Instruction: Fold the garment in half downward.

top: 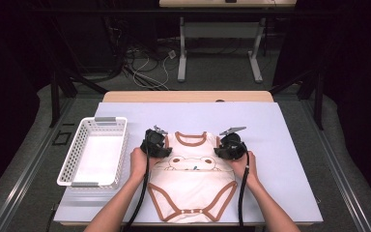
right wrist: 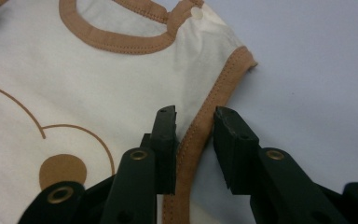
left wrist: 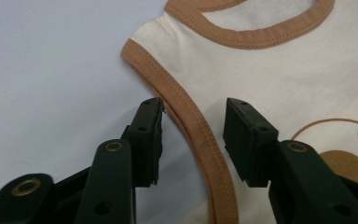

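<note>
from the high view we see the bodysuit (top: 193, 181) flat on the table (top: 280, 145), in the left gripper view our left gripper (left wrist: 193, 135) straddles its brown armhole trim (left wrist: 193, 126) with jaws apart, and in the right gripper view our right gripper (right wrist: 195, 140) stands narrowly open over the other armhole trim (right wrist: 200, 126).

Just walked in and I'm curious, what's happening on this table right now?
A person holds a gripper in each hand over a cream baby bodysuit lying flat on the table. The left gripper and the right gripper each straddle a brown-trimmed armhole edge, jaws apart and not yet pinching the fabric. A white basket sits to the left.
</note>
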Available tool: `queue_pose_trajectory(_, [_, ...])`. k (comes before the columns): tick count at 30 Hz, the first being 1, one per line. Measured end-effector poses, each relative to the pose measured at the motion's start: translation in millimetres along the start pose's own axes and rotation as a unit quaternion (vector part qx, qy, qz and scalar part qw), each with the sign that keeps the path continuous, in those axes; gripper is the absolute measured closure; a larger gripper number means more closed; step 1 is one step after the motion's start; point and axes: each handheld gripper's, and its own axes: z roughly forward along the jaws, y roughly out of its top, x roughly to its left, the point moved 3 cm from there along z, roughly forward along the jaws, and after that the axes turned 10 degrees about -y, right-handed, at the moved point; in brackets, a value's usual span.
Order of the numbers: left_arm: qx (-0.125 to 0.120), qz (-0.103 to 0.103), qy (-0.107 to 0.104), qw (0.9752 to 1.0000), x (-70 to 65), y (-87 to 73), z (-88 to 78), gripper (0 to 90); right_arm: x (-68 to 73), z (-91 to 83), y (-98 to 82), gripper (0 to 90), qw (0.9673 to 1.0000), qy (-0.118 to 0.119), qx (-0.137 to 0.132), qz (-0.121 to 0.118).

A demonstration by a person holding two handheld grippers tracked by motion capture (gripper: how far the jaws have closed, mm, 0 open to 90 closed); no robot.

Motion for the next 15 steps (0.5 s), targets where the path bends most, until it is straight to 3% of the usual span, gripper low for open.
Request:
queue_pose_trajectory(3, [0.000, 0.004, -0.003, 1.0000, -1.5, 0.4, 0.3, 64.5, -2.4, -0.2, -1.0, 74.1, 1.0000, 0.002, 0.000, 0.009])
queue_pose_trajectory(6, [-0.001, 0.004, -0.011, 0.9999, -1.5, 0.3, 0.0, 69.9, 0.5, 0.4, -1.3, 84.9, 0.9998, 0.017, -0.003, 0.006])
queue_pose_trajectory(10, [-0.003, -0.006, -0.028, 0.9996, -1.8, -0.9, -0.5, 81.9, 1.4, 0.4, -1.6, 86.9, 0.9998, 0.018, -0.004, 0.009])
queue_pose_trajectory(15, [-0.006, -0.003, -0.025, 0.9997, -2.5, -0.5, -0.5, 84.7, 0.7, -0.9, -1.6, 87.8, 0.9995, 0.024, -0.009, 0.018])
